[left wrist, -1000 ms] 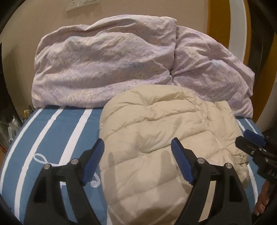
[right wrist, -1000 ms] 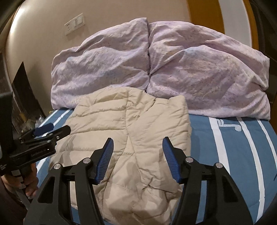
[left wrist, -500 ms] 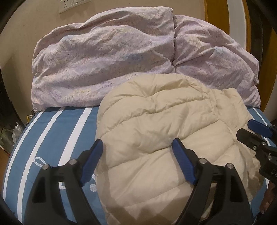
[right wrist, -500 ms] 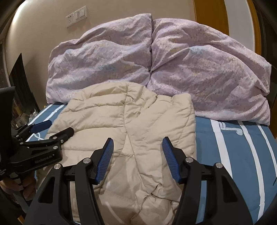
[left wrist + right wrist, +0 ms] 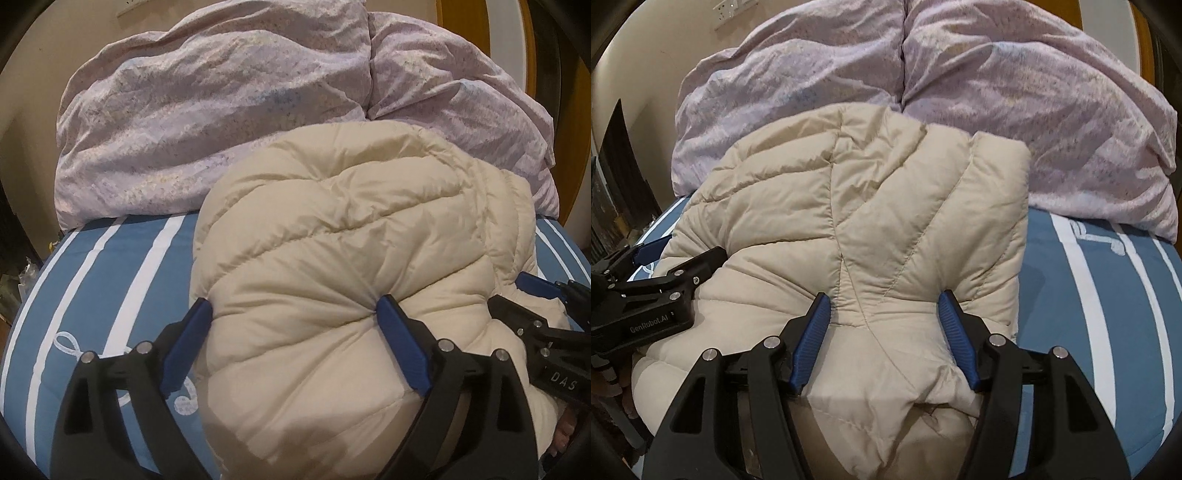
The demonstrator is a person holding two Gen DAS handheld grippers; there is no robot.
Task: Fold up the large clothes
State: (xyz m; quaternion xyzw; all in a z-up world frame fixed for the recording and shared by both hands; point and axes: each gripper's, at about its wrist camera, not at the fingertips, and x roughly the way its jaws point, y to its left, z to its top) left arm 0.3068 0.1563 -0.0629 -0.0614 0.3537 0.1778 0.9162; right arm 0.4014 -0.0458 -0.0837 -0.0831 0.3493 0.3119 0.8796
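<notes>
On the bed [image 5: 110,266], both spread-open grippers, left gripper [image 5: 293,314] and right gripper [image 5: 884,306], press into the beige jacket [image 5: 351,240] before the duvet [image 5: 221,110].

Two pieces of lettering can be read, both in white on black plastic gripper bodies. In the right wrist view, the black plastic left gripper [image 5: 665,275] at the left edge carries the brand "GenRobot.AI" on its side face. In the left wrist view, the black plastic right gripper [image 5: 517,291] at the right edge shows only the letters "DAS" on its side face, the rest cut off by the frame. No other text, label or number is legible.
</notes>
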